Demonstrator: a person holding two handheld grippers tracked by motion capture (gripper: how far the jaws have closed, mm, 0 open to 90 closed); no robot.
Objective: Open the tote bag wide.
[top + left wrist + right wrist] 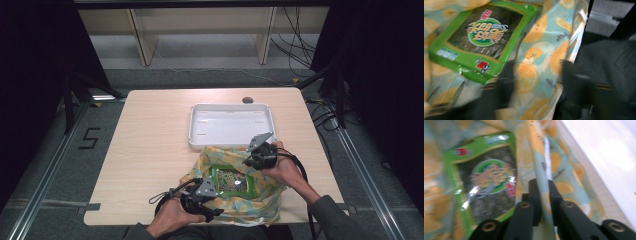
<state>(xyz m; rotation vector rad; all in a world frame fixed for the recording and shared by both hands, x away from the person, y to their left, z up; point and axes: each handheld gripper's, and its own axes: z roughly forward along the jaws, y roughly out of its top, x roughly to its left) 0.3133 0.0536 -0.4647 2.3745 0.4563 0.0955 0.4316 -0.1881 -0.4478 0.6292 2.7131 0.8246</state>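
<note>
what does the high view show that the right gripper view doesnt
High view alone: the whole wooden table, the person's two hands, the left gripper at the near edge of the cloth, and the shelving behind the table.

Right gripper view alone: the right gripper jaws up close, pinched on a fold of the cloth.

Both: the lemon-print cloth, the green seaweed packet lying on it, and the white tray.
</note>
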